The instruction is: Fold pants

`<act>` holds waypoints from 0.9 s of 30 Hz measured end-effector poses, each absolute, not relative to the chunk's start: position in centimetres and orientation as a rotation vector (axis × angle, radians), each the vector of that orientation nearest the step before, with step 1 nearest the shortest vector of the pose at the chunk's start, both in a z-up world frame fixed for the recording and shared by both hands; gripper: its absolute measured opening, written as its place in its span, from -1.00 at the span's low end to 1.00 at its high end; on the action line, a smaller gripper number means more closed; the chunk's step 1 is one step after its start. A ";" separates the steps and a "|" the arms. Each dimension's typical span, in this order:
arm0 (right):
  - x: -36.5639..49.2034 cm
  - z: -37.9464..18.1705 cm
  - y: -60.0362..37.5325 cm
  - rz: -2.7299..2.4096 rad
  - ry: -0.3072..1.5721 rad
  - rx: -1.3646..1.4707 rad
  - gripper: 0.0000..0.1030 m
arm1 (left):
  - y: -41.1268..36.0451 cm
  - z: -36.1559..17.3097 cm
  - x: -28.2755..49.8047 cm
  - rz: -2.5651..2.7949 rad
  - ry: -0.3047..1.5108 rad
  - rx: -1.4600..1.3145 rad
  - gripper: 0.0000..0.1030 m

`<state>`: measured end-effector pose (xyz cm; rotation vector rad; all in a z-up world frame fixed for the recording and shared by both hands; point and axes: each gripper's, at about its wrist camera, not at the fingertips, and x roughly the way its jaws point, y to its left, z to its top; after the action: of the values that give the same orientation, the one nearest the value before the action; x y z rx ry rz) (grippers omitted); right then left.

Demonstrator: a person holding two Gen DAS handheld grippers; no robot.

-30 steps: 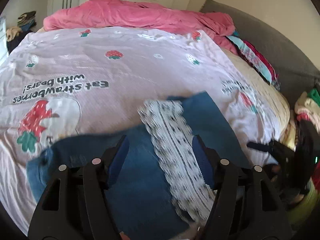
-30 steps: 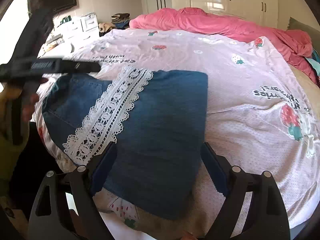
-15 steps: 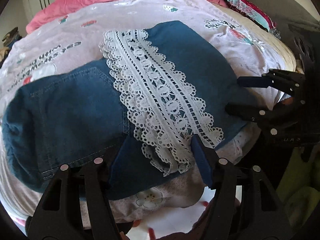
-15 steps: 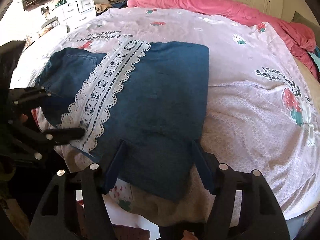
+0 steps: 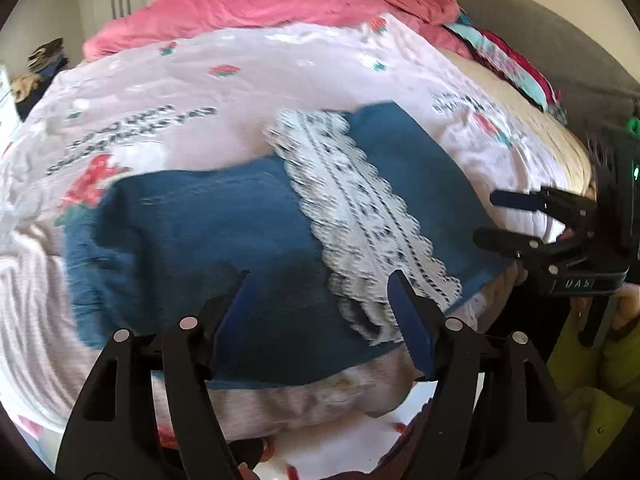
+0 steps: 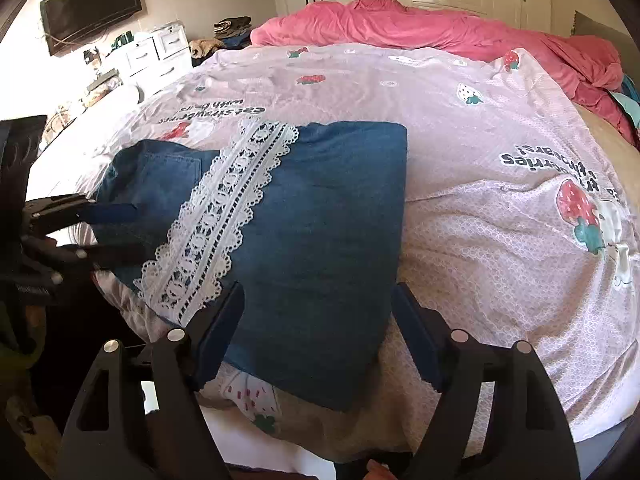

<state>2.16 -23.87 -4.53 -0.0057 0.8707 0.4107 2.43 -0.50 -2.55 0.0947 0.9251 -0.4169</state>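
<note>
Shifted sideways since earlier frame: left gripper (image 5: 318, 300), jaws just widened, released, over pants (image 6: 304, 240). Right gripper (image 6: 318, 320) released, jaws just widened, hovering at near hem. Pants folded on bed (image 6: 500, 208), frame centre. Likely final fold; next needs near-edge grasp.
</note>
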 end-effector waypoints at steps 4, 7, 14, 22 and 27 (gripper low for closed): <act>2.3 -4.1 -23.4 0.416 0.867 -0.001 0.62 | 1.4 -1.4 2.3 -0.374 0.900 0.068 0.31; 2.8 -3.5 -22.8 0.426 0.865 -0.006 0.66 | 3.1 -0.8 2.3 -0.333 0.890 0.046 0.41; 4.1 -1.8 -20.7 0.472 0.848 -0.020 0.74 | 7.7 -0.4 2.4 -0.221 0.884 -0.015 0.66; 6.2 -0.7 -17.3 0.582 0.875 -0.023 0.76 | 11.2 -1.2 2.5 -0.162 0.912 -0.090 0.75; 8.7 0.5 -14.4 0.659 0.894 -0.042 0.76 | 11.3 -1.7 2.5 -0.171 0.927 -0.103 0.76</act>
<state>8.67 -14.44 0.53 -0.0424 0.8940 0.6592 2.48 11.29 -1.75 -0.1034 0.9271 -0.1712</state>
